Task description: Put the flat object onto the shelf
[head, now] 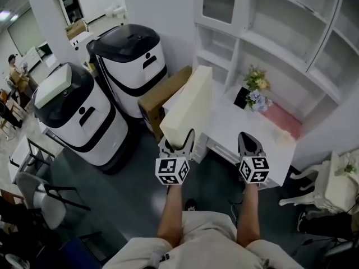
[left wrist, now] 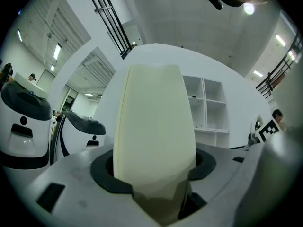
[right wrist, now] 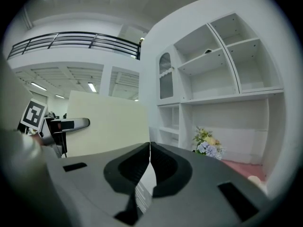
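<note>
**Between the left jaws: a cream panel gripped by one edge**

Just near and left of the white shelf unit (head: 280,43), the flat object (head: 188,102) is held clear of every surface. It stands out from the left gripper (head: 176,144) toward the shelves, and its near edge is clamped between those jaws. The right gripper (head: 250,143) is carried just to the right, its jaws pressed together on nothing.

The panel is seen as a thick, matt, cream slab with square corners. Foam or light board is judged likely, so little weight and some flex are expected. With only one edge gripped, swinging and slipping in the pads are judged the main risks. Support from the second gripper on the free edge is judged safer.

The shelf unit is built of smooth white boards. Flowers (head: 256,89) and a pink mat (head: 283,120) are set on its lower ledge.
</note>
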A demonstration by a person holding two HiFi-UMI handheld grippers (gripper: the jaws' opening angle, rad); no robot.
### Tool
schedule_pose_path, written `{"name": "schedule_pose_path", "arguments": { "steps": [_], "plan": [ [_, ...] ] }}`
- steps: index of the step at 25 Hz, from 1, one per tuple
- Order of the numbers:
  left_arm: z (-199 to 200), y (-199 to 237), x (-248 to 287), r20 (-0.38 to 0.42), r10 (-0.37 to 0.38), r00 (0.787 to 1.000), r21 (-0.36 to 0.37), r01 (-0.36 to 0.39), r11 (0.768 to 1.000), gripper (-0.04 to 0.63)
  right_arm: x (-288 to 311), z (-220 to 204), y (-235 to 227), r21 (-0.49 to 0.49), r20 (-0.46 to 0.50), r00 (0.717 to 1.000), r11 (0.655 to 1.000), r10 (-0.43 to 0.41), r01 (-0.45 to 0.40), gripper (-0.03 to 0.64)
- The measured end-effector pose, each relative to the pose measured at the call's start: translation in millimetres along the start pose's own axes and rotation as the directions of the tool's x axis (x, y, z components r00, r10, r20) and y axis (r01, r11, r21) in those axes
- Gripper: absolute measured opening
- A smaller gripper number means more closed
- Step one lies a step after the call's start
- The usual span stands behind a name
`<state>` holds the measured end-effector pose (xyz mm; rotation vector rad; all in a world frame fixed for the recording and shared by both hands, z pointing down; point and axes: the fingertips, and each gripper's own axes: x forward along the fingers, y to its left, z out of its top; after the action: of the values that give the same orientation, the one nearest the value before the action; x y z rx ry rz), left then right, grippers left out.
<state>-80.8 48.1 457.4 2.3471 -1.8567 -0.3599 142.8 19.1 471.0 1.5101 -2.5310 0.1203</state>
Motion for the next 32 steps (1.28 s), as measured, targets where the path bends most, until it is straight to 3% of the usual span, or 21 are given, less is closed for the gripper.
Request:
{"name": "schedule_pose_path", "arguments": {
  "steps": [8, 13, 21, 27, 32],
  "plan": [
    [-12, 36, 6, -0.049, 0.031, 0.998, 0.011, -0.030, 0.999, 0.276, 29, -8, -1, 0.034, -0.009, 0.999, 0.999, -0.038, 0.039, 0.069],
    [-4, 57, 11, -0.018, 0.056, 0.998, -0.027, -0.056, 0.998, 0.276, 51, -4, 0, -0.009, -0.035, 0.999, 1.000, -0.011, 0.011, 0.069],
    [-2, 93, 18, -0.033, 0.135, 0.990, -0.026, -0.136, 0.990, 0.276, 105, -8, -3, 0.045, -0.042, 0.999, 0.999, 0.017, -0.015, 0.069],
    [3, 102, 53, -0.038, 0.111, 0.993, -0.012, -0.111, 0.994, 0.276, 139, 0, -1, 0.071, -0.023, 0.999, 0.997, 0.038, -0.036, 0.069],
    [9, 98, 98, -0.018, 0.047, 0.999, -0.063, -0.048, 0.997, 0.276, 167, 21, -11, 0.067, 0.011, 0.999, 0.997, 0.039, -0.039, 0.069]
  ]
}}
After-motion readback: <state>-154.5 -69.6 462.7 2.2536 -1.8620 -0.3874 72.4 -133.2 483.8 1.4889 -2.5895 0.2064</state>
